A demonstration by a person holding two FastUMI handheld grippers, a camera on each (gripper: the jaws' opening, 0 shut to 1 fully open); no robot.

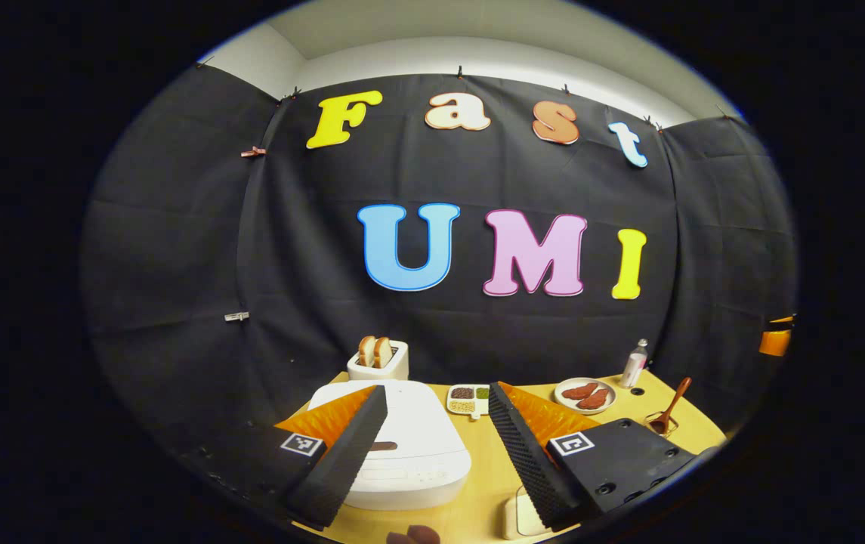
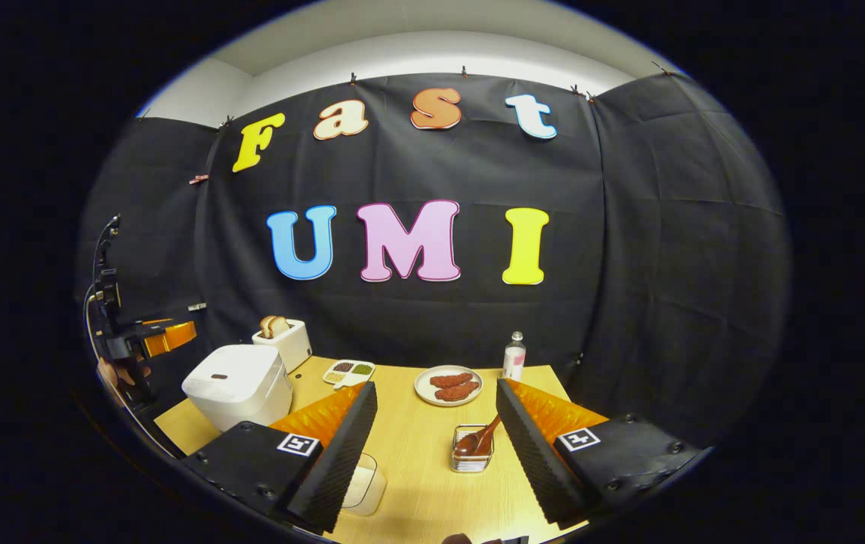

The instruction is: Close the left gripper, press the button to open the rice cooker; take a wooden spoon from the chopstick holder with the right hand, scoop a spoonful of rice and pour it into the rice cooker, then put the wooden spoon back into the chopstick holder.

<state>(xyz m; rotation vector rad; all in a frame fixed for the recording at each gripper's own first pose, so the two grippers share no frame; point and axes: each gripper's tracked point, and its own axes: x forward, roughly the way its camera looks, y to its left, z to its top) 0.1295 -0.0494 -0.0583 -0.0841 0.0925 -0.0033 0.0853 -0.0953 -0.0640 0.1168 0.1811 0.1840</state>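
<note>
— Your left gripper (image 1: 436, 446) hangs with its fingers spread wide over the rice cooker (image 1: 409, 453), whose lid is down. And your right?

— Your right gripper (image 2: 436, 453) is spread too, gripping nothing. The wooden spoon (image 2: 480, 440) leans in the chopstick holder (image 2: 472, 452) between its fingers, on the table (image 2: 409, 438).

Left gripper (image 1: 436, 446): two wedge-shaped fingers w/ ribbed inner pads, ridged outer faces, each mounted on a flat block carrying a square black-and-white marker tag; round screw holes show on the right-side block. Right gripper (image 2: 436, 453): same build, w/ a tag on each block and screw holes at the block corners. In the right gripper view the left gripper shows far off at the left edge as a dark frame w/ thin cable looping up and a ridged finger, a hand (image 2: 116, 374) gripping it.
</note>
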